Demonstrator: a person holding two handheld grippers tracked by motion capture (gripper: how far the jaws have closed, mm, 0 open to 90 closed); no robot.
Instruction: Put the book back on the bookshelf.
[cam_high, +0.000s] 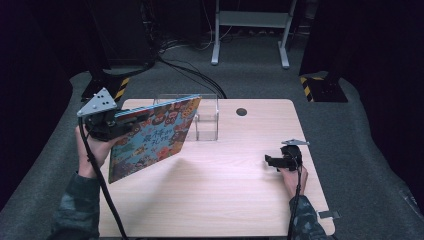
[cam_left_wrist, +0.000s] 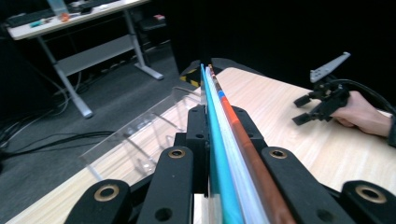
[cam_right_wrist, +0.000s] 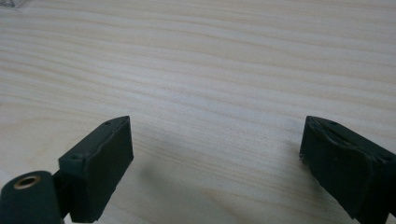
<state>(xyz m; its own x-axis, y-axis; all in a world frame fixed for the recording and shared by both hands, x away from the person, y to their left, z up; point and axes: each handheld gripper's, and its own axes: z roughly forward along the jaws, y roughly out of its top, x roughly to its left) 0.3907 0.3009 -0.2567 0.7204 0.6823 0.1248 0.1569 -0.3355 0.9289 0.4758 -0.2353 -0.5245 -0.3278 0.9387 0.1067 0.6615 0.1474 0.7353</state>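
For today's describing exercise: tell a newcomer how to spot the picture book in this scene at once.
Start at the pale wooden table and look to its left edge, in front of the clear plastic rack. There the left gripper is shut on a thin picture book, lifted and tilted above the tabletop. Its crowded, colourful cartoon cover is the one bright thing here.

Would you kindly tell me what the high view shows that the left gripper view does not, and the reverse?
High view alone: the colourful picture-book cover, held tilted above the light wooden table, and both camouflage sleeves.

Left gripper view alone: the book's thin stacked edges pinched in the left claw, and a distant grey desk.

Both: the clear acrylic rack and the open right claw.
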